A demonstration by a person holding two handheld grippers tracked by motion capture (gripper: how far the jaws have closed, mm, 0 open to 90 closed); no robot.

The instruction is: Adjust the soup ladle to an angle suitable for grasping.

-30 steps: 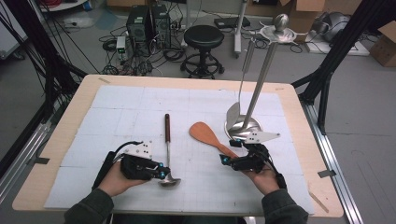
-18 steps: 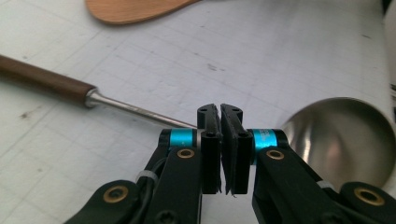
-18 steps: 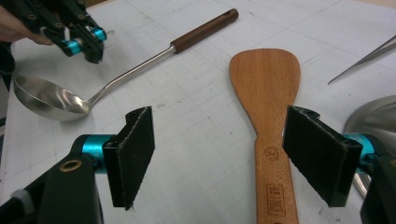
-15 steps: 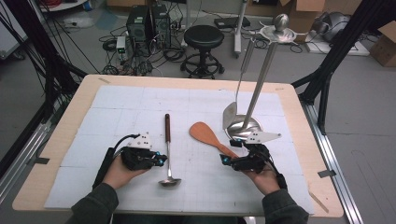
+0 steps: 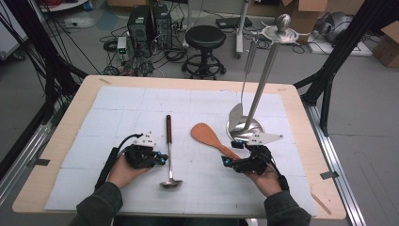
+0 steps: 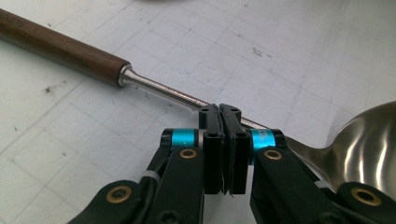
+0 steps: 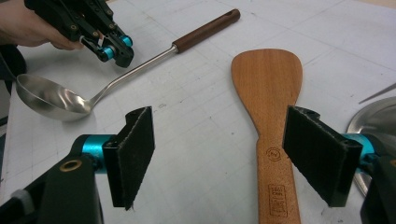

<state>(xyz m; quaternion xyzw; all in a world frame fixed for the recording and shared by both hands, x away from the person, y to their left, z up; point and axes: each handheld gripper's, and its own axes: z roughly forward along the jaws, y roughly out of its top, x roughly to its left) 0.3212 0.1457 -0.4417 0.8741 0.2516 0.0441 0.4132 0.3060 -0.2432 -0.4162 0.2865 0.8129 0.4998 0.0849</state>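
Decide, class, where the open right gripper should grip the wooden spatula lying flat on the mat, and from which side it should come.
Probably the narrow handle of the wooden spatula, not the broad blade. It lies flat, so the right gripper should come down from above, one jaw on each long edge. The handle already lies between the open jaws, nearer one pad.
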